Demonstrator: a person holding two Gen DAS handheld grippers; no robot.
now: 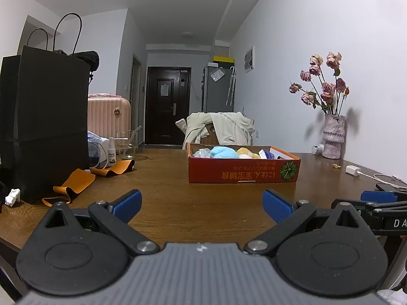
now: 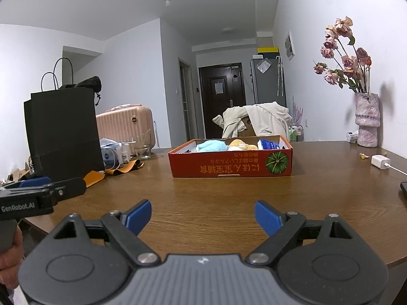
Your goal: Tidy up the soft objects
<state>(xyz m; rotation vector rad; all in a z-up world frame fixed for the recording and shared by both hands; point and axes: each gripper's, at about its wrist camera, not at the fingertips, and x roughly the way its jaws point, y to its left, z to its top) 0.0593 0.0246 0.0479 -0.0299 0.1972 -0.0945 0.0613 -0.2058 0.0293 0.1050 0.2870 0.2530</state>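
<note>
The shallow red cardboard box (image 1: 243,170), printed with a green pumpkin picture, was seen resting on the brown wooden table (image 1: 178,203), straight ahead of both claws and well apart from them. Its long axis ran left to right across both views. Inside it, a fluffy light-blue soft object (image 1: 223,152) lay toward the left, a yellow-and-white soft object (image 1: 245,152) beside it, and a blue-and-white carton (image 2: 267,144) at the right end.

The left gripper (image 1: 202,204) was held low over the near table edge with its blue-padded jaws spread wide and nothing between them. The right gripper (image 2: 202,216) was held likewise, wide and empty. In the left view the box sat right of centre; in the right view it was nearly centred. The right gripper was therefore judged to be the better aligned, though neither appeared clearly nearer.

Orange characters were printed along the box front, upside down as seen from the claws, and could not be read reliably. "GenRobot.AI" was read on the side of the left gripper in the right wrist view; "DA" was visible on the right gripper's body in the left wrist view, the rest being cut off.
</note>
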